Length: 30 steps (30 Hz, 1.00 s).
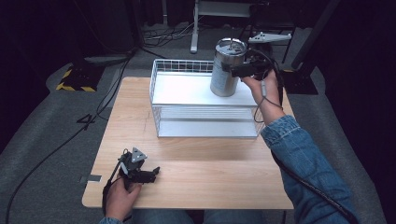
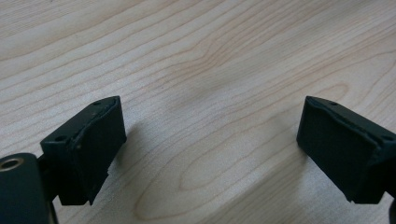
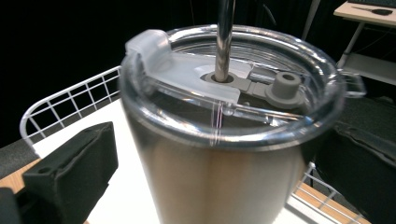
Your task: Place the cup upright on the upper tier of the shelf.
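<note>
A stainless steel tumbler with a clear lid and a metal straw stands upright on the white top of a wire rack. My right gripper is around its upper part from the right. Its jaws stand wide, and the left finger is a gap away from the steel wall. My left gripper rests low over the wooden table near the front left. Its jaws are open with only bare wood between them.
The white wire rack takes up the far middle of the table, with a raised wire rim along its back and left sides. Cables and stand legs lie on the grey floor beyond the table. A denim sleeve reaches along the right edge.
</note>
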{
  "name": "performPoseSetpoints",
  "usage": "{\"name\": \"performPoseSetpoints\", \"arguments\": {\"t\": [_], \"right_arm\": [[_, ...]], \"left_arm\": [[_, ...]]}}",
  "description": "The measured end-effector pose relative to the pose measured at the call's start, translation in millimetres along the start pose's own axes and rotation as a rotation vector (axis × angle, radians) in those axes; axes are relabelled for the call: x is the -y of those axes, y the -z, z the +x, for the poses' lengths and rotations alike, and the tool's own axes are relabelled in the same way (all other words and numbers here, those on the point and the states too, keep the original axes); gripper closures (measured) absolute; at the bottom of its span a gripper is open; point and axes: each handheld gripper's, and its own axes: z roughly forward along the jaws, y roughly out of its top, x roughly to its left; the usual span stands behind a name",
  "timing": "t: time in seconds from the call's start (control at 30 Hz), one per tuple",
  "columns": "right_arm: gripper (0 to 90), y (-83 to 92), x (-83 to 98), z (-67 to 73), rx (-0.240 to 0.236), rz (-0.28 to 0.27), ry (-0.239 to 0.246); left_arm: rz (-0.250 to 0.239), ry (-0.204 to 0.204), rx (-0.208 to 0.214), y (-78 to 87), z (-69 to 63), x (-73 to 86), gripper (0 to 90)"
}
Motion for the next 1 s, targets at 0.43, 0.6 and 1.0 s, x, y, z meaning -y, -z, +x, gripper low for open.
{"name": "performPoseSetpoints", "arguments": {"t": [0.43, 0.6, 1.0], "right_arm": [[0.1, 47.0, 10.2, 14.2, -0.033, -0.028, 0.03], [0.1, 62.6, 22.3, 16.6, -0.051, -0.024, 0.034], [0.1, 98.5, 46.9, 14.1, -0.031, -0.016, 0.05]], "left_arm": [[0.004, 0.002, 0.002, 0.4, 0.0, 0.1, 8.5], [0.0, 0.004, -0.001, -0.3, -0.2, -0.3, 8.5], [0.002, -0.009, -0.008, -1.9, 1.1, -2.8, 8.5]]}}
